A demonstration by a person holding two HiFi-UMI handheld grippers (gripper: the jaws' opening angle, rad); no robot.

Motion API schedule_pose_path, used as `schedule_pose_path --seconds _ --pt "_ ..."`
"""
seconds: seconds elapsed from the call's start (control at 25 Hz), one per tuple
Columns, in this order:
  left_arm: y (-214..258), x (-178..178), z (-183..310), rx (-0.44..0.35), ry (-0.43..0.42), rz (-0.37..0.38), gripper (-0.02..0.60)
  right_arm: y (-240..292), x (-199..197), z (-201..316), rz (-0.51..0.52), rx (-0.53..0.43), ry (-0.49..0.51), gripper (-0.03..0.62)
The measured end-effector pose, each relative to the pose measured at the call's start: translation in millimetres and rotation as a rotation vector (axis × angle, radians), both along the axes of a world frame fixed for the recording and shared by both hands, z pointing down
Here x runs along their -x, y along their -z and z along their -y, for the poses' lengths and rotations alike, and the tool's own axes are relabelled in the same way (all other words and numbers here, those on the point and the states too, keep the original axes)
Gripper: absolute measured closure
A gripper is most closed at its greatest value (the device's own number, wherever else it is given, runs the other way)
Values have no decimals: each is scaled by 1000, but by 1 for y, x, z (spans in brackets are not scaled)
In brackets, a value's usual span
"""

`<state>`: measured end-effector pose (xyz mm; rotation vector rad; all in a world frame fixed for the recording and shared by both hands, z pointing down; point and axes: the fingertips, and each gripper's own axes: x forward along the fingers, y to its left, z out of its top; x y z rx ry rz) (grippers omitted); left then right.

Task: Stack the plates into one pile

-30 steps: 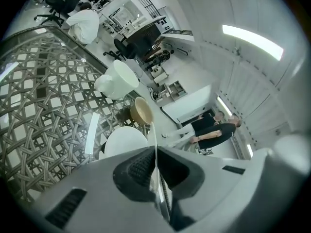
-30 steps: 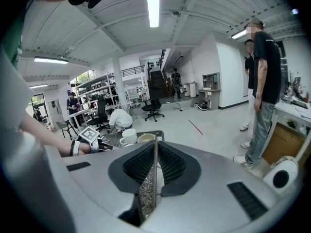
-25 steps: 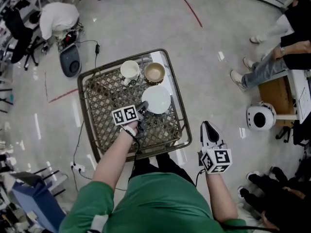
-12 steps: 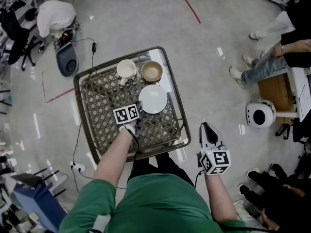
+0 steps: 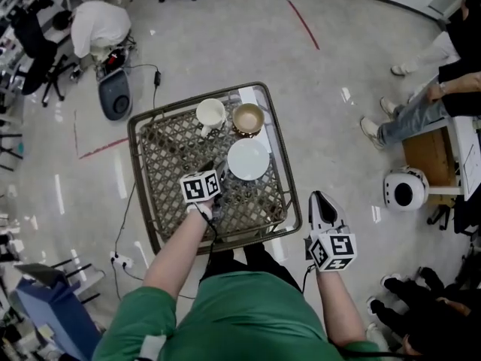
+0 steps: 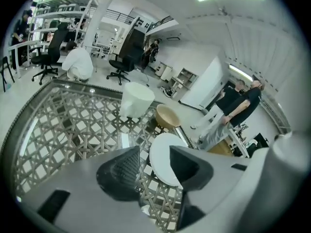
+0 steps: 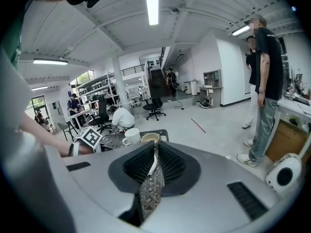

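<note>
A person in a green shirt stands at a lattice-topped table [image 5: 135, 160], a gripper in each hand. The right gripper [image 7: 154, 155] hangs off the table's near right corner, over the floor, its jaws closed with nothing between them. The left gripper [image 6: 154, 153] points down over the middle of the lattice, its jaws opening and pressing on nothing. Just beyond its tips lies the plate [image 5: 248, 159] (white, flat on the lattice, right of centre). Behind the plate, at the far edge, a tan bowl [image 5: 248, 118] stands beside a white cup [image 5: 211, 113]. Bystanders wait at far right.
</note>
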<state>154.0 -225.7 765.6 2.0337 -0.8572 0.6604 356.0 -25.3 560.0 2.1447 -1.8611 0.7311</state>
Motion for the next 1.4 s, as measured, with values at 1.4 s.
schedule_pose_path --seconds 1.4 --pt "372 139 -29 -836 -16 -134 448 195 111 68 -160 -431 117 554"
